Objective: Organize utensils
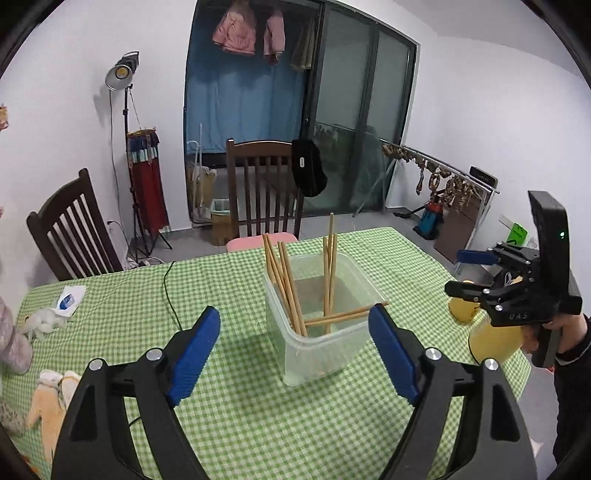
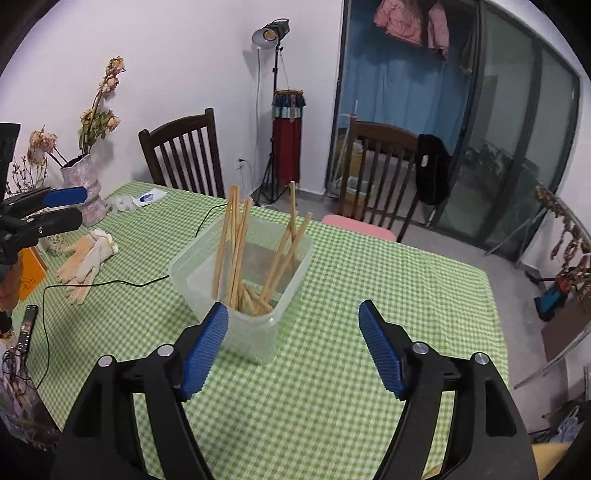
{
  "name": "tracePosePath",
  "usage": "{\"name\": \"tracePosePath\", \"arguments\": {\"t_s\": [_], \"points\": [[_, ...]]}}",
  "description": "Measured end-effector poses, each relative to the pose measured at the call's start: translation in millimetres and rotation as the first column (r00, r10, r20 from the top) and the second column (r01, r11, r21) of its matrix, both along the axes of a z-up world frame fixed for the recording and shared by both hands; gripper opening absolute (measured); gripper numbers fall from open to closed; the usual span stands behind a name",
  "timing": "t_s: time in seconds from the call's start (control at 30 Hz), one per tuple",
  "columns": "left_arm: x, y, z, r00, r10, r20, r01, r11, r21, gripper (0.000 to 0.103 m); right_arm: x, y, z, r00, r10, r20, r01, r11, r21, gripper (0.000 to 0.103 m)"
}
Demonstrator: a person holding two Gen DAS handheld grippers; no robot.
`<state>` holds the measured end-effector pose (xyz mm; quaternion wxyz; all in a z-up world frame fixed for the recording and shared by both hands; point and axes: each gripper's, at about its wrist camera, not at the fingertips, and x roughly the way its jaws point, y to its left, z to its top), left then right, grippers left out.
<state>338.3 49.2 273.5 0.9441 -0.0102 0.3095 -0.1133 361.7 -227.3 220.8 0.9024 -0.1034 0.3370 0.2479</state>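
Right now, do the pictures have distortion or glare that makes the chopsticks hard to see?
Left wrist view: fisheye bends the room edges, but the chopsticks in the clear container look sharp. Right wrist view: same bending, no glare on them; the lamp shines far behind.

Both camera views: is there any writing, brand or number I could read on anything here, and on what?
"DAS": raised letters on the black body of the right gripper, in the left view; the first letter is unsure.
Blue print on the white packet on the table: too blurred to read.
Green sign by the wall: too small to read.
Nothing else legible.
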Motion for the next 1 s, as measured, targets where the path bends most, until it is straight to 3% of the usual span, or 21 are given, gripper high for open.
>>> {"name": "tracePosePath", "arguments": {"t_s": [0.33,0.5,0.73,1.0], "points": [[-57.3,-7.3,-12.3,0.997,-0.005,0.072,0.006,1.000,-0.001,0.085,-53.3,-5.8,-5.9,0.998,-0.031,0.051,0.029,0.998,0.052,0.074],[-88.4,-1.0,-21.7,0.991,0.033,0.132,-0.031,0.999,-0.020,0.085,-78.6,-5.1,-15.8,0.995,-0.051,0.083,0.046,0.997,0.056,0.074],[-122.4,-0.5,-41.3,0.984,0.059,0.169,-0.056,0.998,-0.025,0.086,-111.5,-4.5,-26.6,0.992,-0.065,0.107,0.057,0.996,0.073,0.079],[-153.1,-13.4,-77.0,0.977,0.068,0.202,-0.067,0.998,-0.012,0.089,-151.9,-7.5,-50.3,0.975,-0.110,0.194,0.096,0.992,0.079,0.084]]}}
